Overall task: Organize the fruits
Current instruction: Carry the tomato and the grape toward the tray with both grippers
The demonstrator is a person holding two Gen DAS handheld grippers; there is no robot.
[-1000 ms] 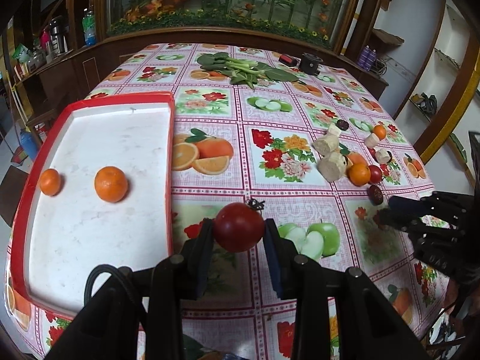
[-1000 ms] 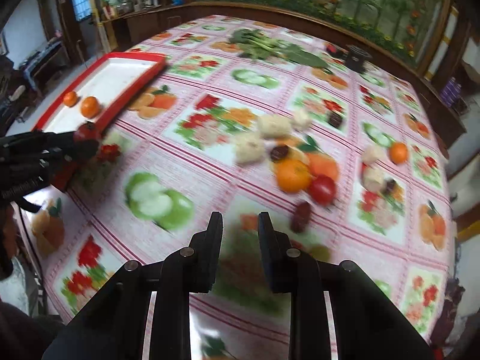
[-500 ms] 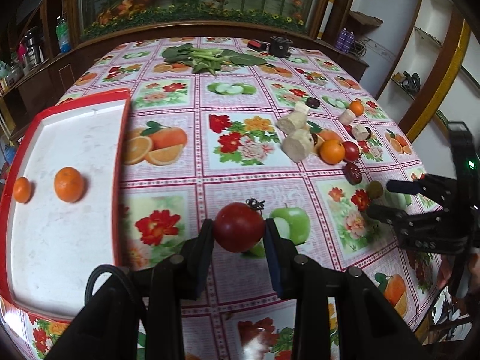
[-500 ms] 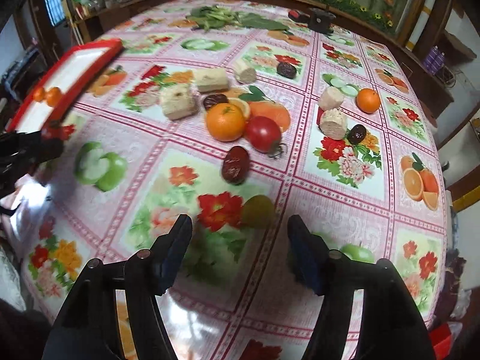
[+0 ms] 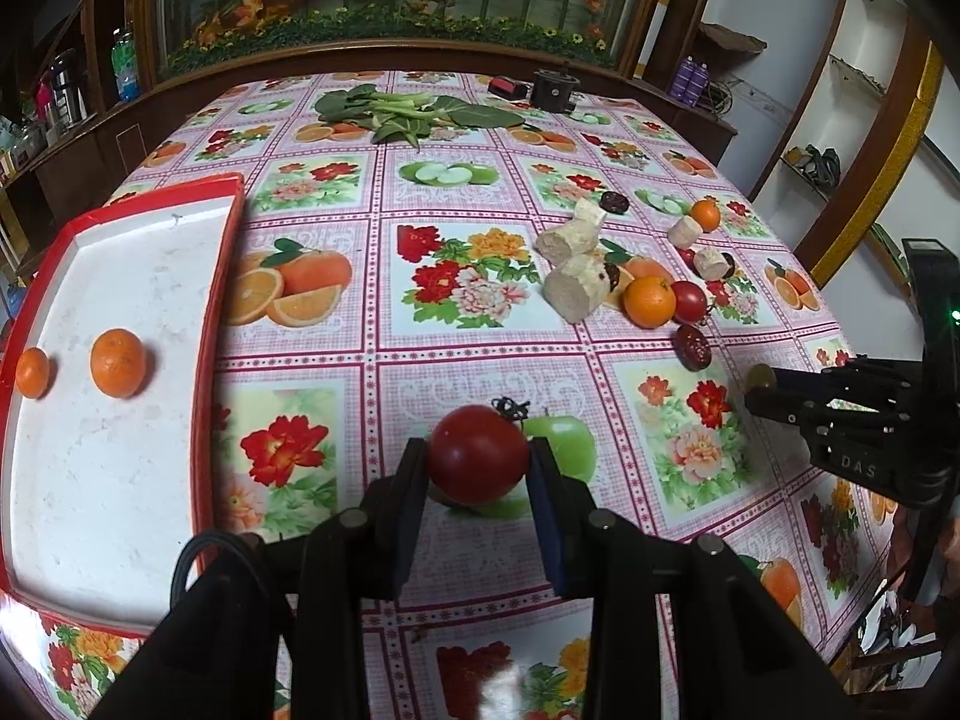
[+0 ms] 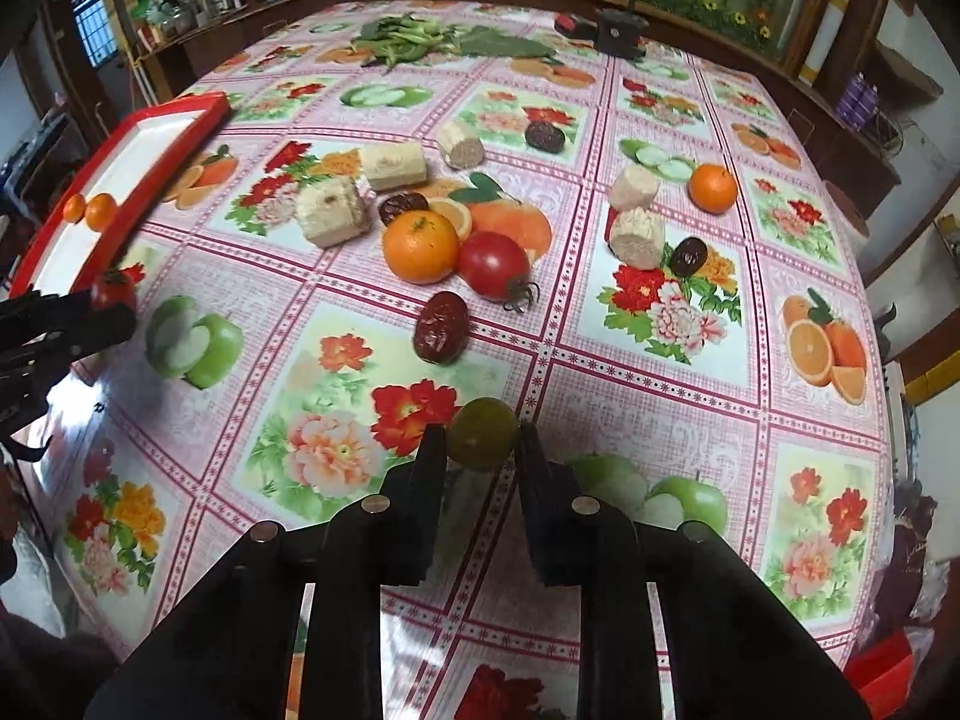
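Red tomato (image 5: 478, 454) btwn L tongs (image 5: 478, 468)

A pink checked cloth (image 5: 480, 354) printed with flowers and fruit covers the bench. Left of it, the red-rimmed white tray (image 5: 222, 276) holds two orange mandarins (image 5: 117, 362). Black claws grip a red tomato (image 5: 478, 453) and an olive-green fruit (image 6: 483, 433).

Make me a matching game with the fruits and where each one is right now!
Things:
1. red tomato
2. small green fruit
3. two oranges
4. dark red date

Places:
A. lying loose on the tablecloth
B. gripped by the left tongs
C. inside the red tray
D. gripped by the right tongs

Pairs: 1-B, 2-D, 3-C, 4-A
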